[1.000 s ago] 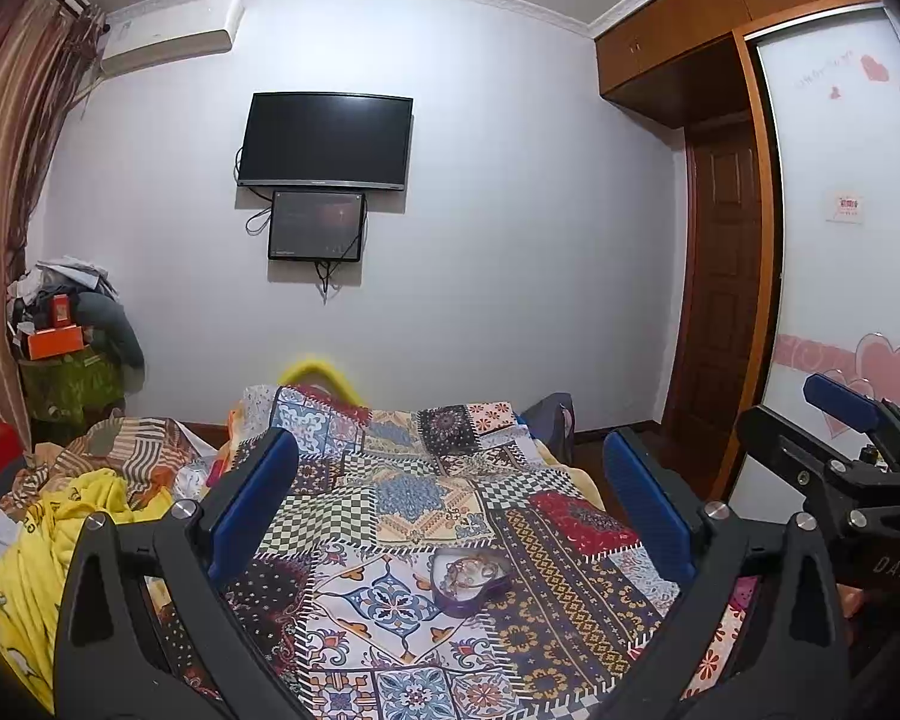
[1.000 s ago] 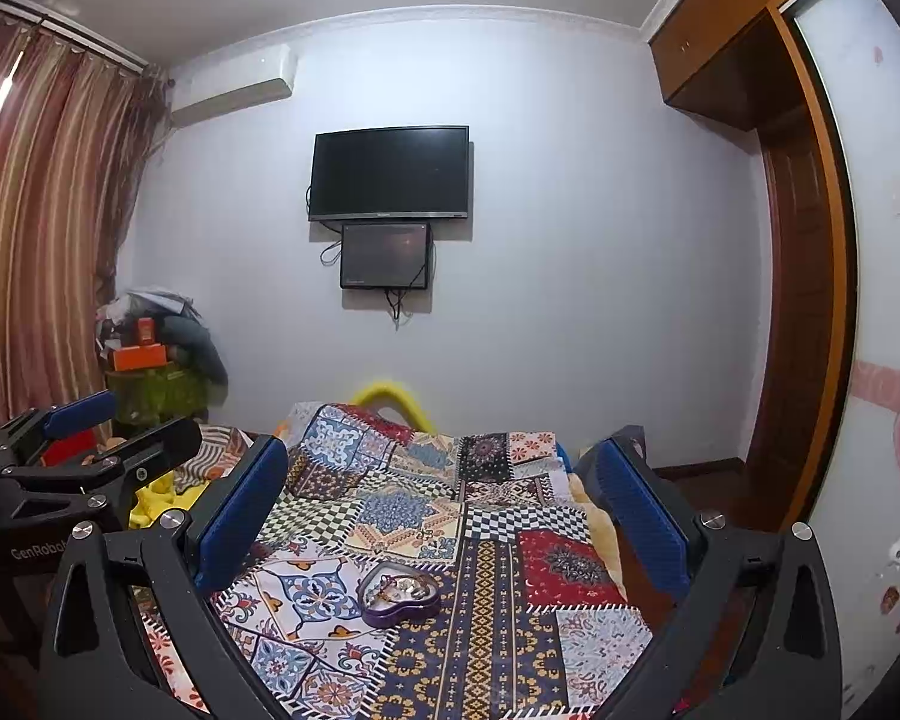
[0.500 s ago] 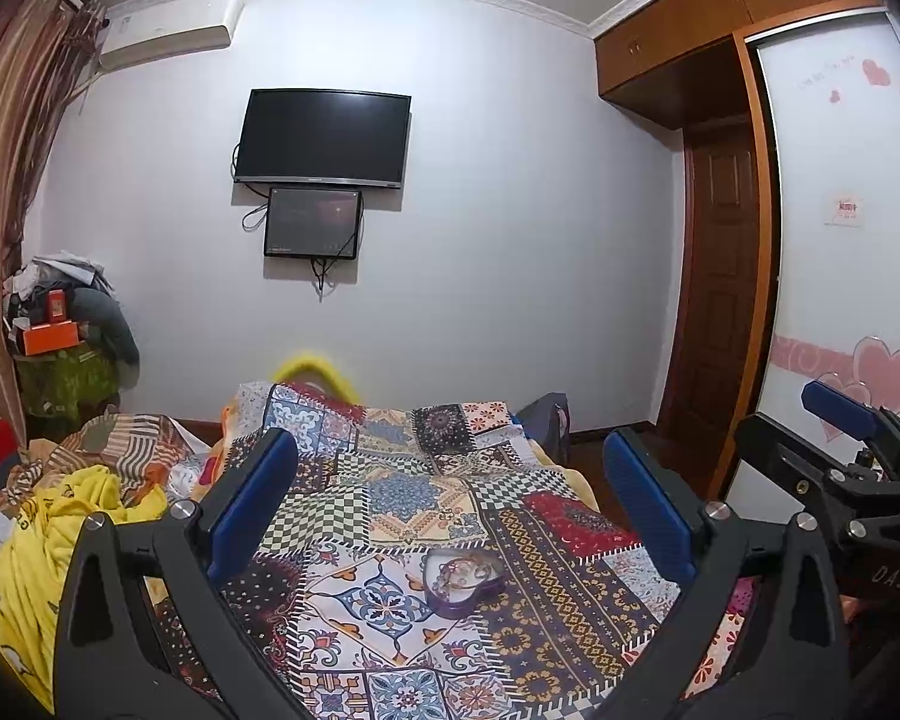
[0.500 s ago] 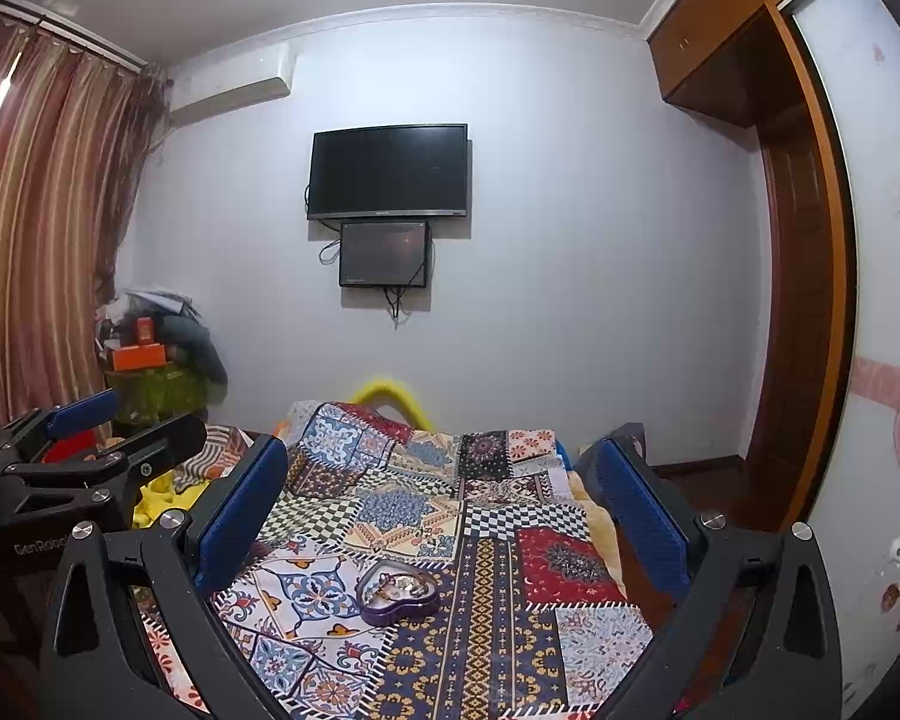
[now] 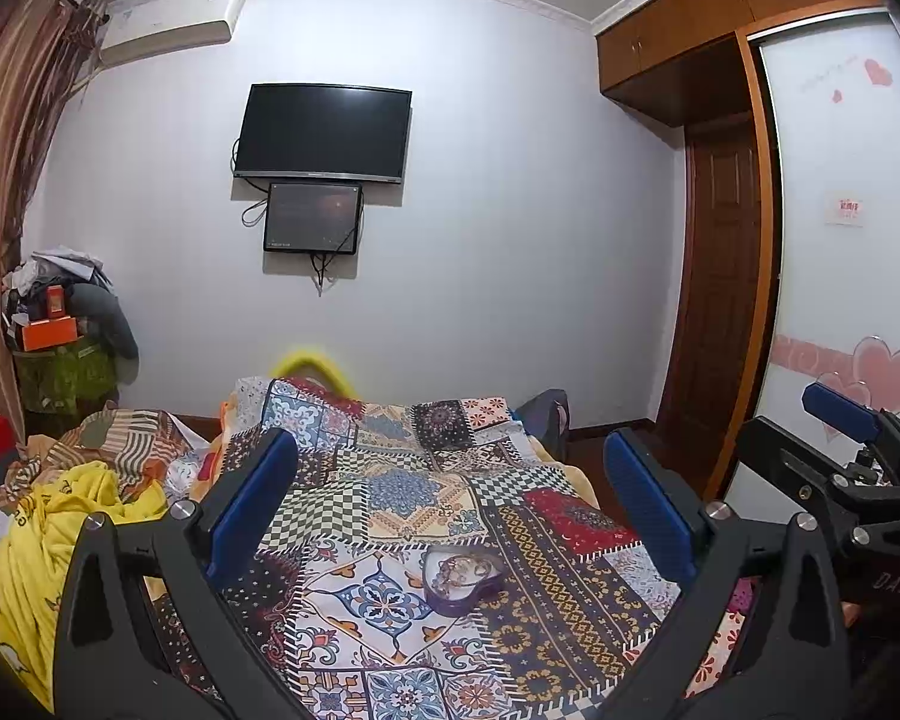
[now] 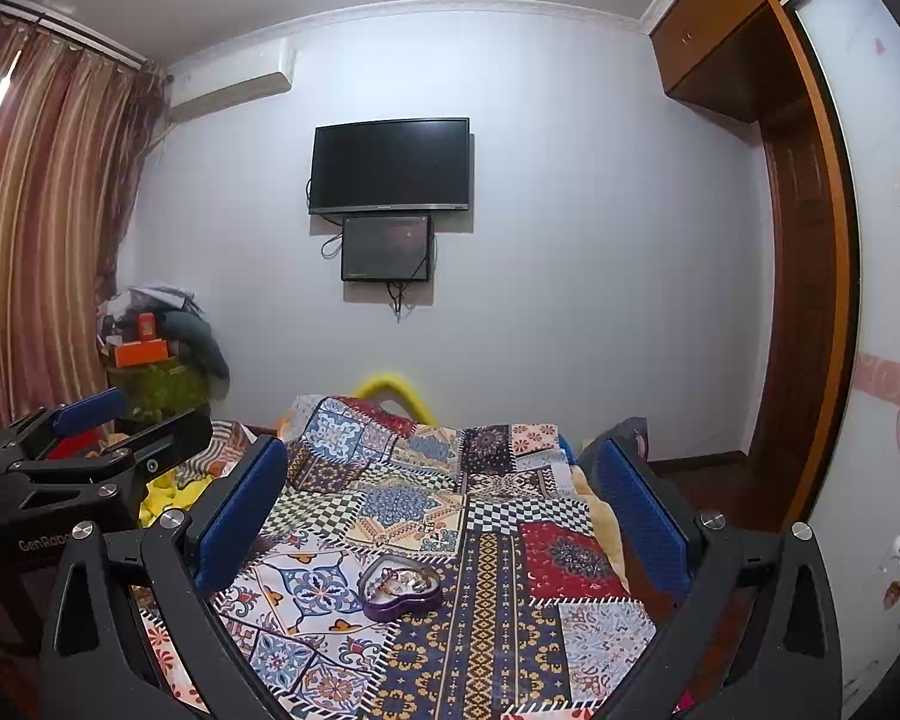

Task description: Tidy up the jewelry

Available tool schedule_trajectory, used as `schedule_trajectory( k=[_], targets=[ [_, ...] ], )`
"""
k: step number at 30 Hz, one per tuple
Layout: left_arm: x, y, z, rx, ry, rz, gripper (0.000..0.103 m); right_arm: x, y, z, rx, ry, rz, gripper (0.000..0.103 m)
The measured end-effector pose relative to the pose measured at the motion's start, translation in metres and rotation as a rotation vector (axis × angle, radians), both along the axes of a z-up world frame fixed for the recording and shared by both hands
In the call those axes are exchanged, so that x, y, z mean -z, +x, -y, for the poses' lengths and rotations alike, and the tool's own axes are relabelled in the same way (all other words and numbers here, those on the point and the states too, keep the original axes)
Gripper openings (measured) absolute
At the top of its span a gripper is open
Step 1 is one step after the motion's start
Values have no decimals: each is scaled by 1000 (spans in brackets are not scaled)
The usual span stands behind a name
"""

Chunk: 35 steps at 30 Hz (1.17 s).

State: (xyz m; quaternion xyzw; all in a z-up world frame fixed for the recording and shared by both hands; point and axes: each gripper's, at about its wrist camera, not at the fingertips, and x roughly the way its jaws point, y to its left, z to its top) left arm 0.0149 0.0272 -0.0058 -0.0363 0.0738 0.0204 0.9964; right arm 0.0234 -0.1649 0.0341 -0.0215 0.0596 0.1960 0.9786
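Observation:
A purple heart-shaped jewelry box (image 5: 461,577) lies open on the patchwork bedspread (image 5: 402,498), with jewelry pieces inside. It also shows in the right wrist view (image 6: 399,588). My left gripper (image 5: 450,498) is open and empty, held above the bed short of the box. My right gripper (image 6: 441,504) is open and empty, also above the bed short of the box. Each gripper shows at the side of the other's view: the right one (image 5: 840,468), the left one (image 6: 90,450).
A yellow garment (image 5: 48,540) and striped bedding (image 5: 126,438) lie crumpled at the bed's left. A cluttered stand with an orange box (image 5: 48,333) is by the curtain. A TV (image 5: 323,132) hangs on the far wall. A wardrobe (image 5: 840,240) and a door (image 5: 720,300) are on the right.
Both views have shifted only slightly; the heart box sits a little lower and nearer in the left wrist view. Both grippers have stayed open.

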Motion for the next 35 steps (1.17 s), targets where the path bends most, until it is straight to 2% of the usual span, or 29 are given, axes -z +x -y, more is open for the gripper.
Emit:
schedule_trajectory(
  k=[24, 35],
  targets=[
    [0, -1, 1, 50, -10, -7, 102, 0, 0, 0, 4, 2, -2, 102],
    [2, 2, -1, 37, -9, -18, 102, 1, 2, -1, 0, -6, -5, 102]
  ],
)
